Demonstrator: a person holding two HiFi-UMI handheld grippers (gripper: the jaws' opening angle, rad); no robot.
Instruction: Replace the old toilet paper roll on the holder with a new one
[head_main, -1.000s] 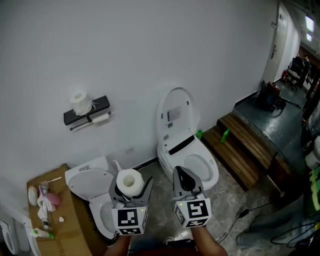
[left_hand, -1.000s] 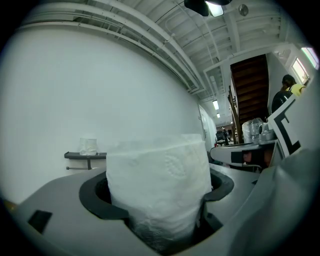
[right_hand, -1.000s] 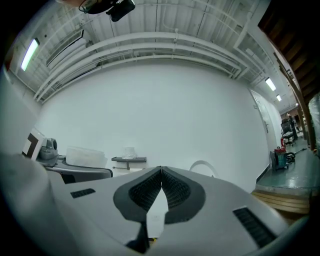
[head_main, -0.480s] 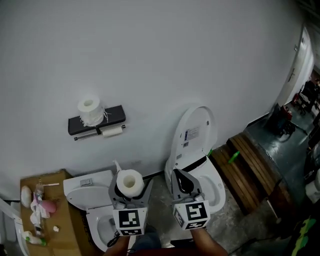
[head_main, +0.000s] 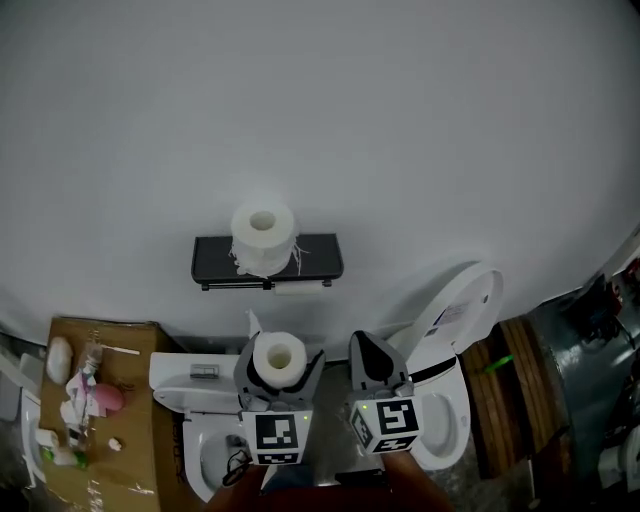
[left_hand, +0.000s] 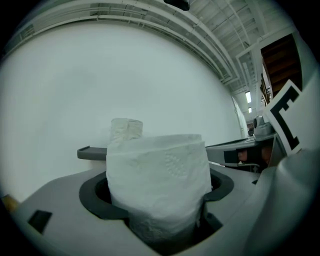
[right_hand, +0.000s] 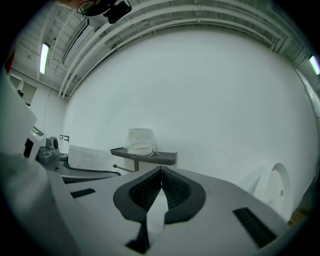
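Observation:
A black wall shelf (head_main: 320, 258) bears a ragged white roll (head_main: 263, 235), and a thin, nearly used-up roll (head_main: 300, 289) hangs on the bar beneath it. My left gripper (head_main: 279, 368) is shut on a full new toilet paper roll (head_main: 279, 357), held upright below the shelf. In the left gripper view this new roll (left_hand: 157, 185) fills the jaws, with the shelf (left_hand: 92, 152) behind it. My right gripper (head_main: 375, 362) is shut and empty beside the left one. The right gripper view has its pads (right_hand: 161, 172) together, with the shelf (right_hand: 145, 155) and its top roll (right_hand: 141, 141) ahead.
Below the shelf stands a white toilet (head_main: 195, 400); a second toilet with its lid raised (head_main: 455, 320) is to the right. A cardboard box (head_main: 120, 440) with small items sits at the lower left, and a wooden platform (head_main: 505, 395) at the right.
Both grippers have travelled leftward along the wall. The shelf has come from the left side of the head view to its centre and looks larger. Both grips are unchanged.

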